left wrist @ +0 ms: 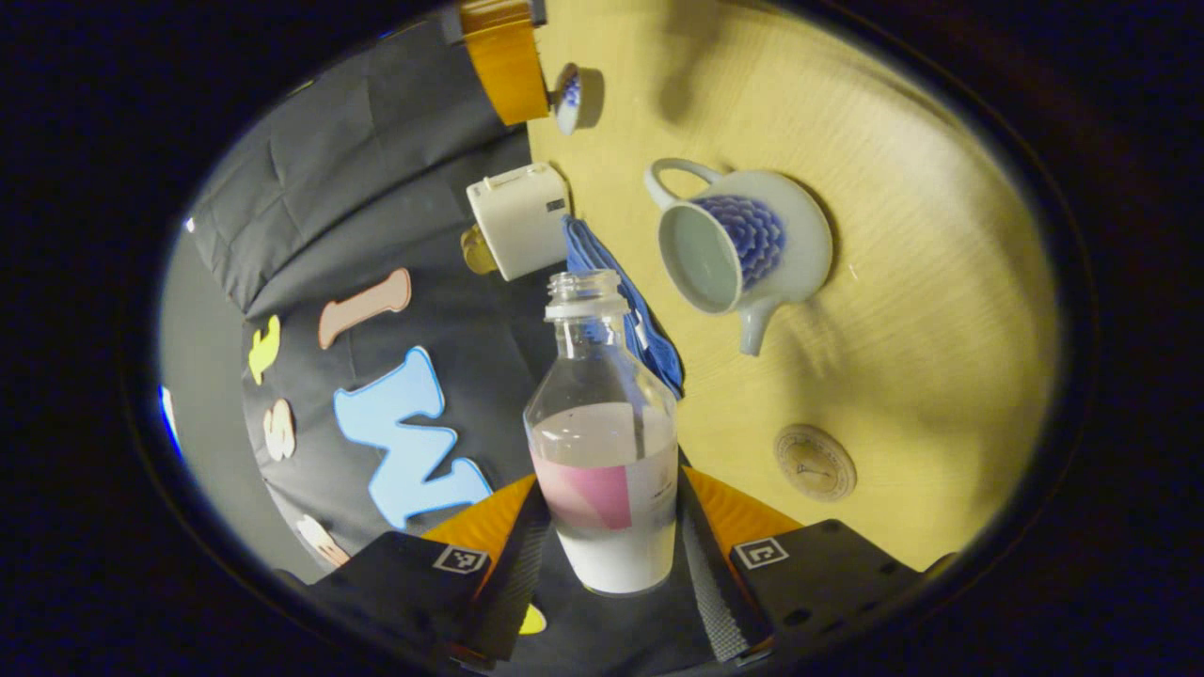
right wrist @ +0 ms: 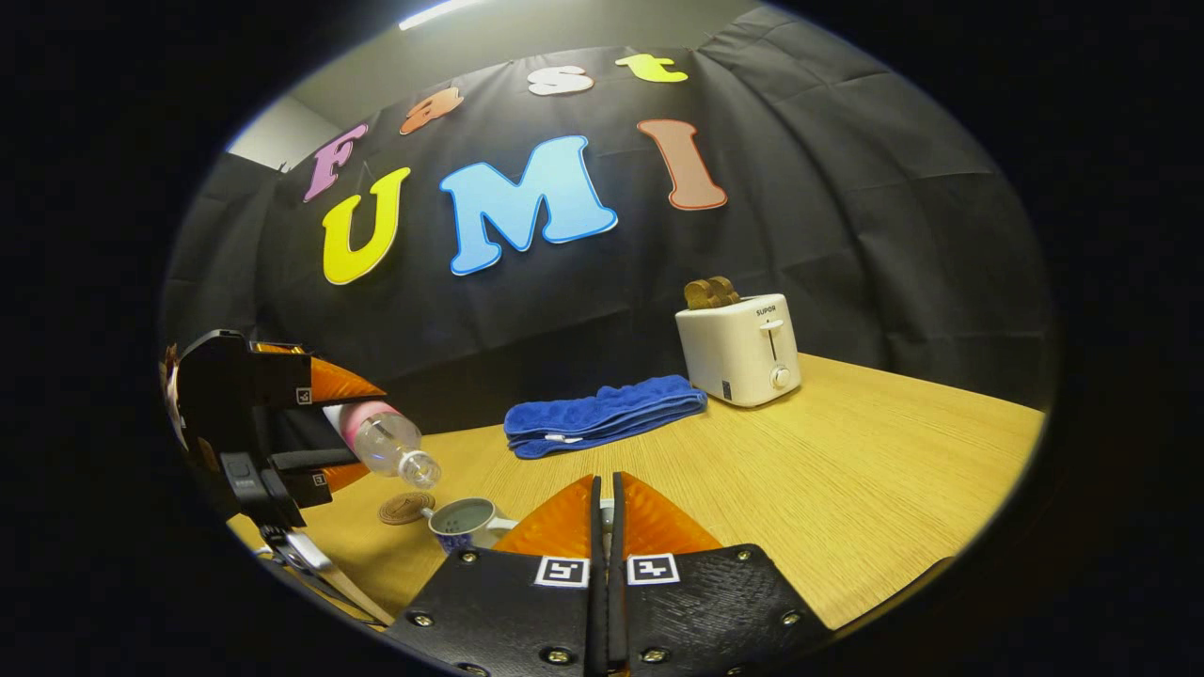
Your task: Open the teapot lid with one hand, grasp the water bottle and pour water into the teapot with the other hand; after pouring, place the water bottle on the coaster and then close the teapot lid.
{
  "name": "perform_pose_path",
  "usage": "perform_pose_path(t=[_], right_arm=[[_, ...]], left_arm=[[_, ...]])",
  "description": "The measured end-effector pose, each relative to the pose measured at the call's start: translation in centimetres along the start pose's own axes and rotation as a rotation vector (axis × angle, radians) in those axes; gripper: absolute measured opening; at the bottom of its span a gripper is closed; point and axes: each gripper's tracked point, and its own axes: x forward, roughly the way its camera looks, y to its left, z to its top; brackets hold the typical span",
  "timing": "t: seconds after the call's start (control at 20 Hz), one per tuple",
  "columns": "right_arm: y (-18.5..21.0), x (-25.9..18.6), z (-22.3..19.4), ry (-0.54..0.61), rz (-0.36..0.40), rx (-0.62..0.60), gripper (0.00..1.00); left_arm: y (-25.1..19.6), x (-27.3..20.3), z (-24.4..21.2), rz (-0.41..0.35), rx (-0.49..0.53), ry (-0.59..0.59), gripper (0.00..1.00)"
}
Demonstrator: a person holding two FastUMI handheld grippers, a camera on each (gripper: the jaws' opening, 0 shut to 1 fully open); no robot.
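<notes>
My left gripper (left wrist: 609, 481) is shut on a clear water bottle (left wrist: 607, 442) with a pink label, uncapped and partly full. In the right gripper view the bottle (right wrist: 384, 437) leans nearly level, its mouth above the teapot (right wrist: 466, 522); I see no stream. The white and blue teapot (left wrist: 743, 244) stands open on the wooden table. My right gripper (right wrist: 607, 481) is shut on the teapot lid (right wrist: 607, 512), a white sliver between its fingers. In the left gripper view the lid (left wrist: 569, 97) hangs at that gripper's tip. A round coaster (left wrist: 815, 461) lies bare beside the teapot.
A white toaster (right wrist: 743, 348) with toast in it stands at the back of the table (right wrist: 847, 470). A folded blue towel (right wrist: 602, 414) lies next to it. The black cloth wall closes the back.
</notes>
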Motion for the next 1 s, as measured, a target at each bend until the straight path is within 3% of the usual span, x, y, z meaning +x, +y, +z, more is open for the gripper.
perform_pose_path(t=[0.3,0.65,1.0], right_arm=[[-0.2,0.2,-0.3,0.008,-0.009,-0.010,0.00],[-0.2,0.4,-0.5,0.009,-0.024,-0.049,0.00],[0.2,0.7,-0.9,0.016,-0.021,-0.086,0.00]], left_arm=[[-0.7,-0.4,-0.9,0.027,-0.305,-0.036,0.86],[-2.4,0.8,-4.2,0.043,-0.945,-0.024,0.87],[-5.1,2.2,-7.1,0.092,-1.472,-0.021,0.86]])
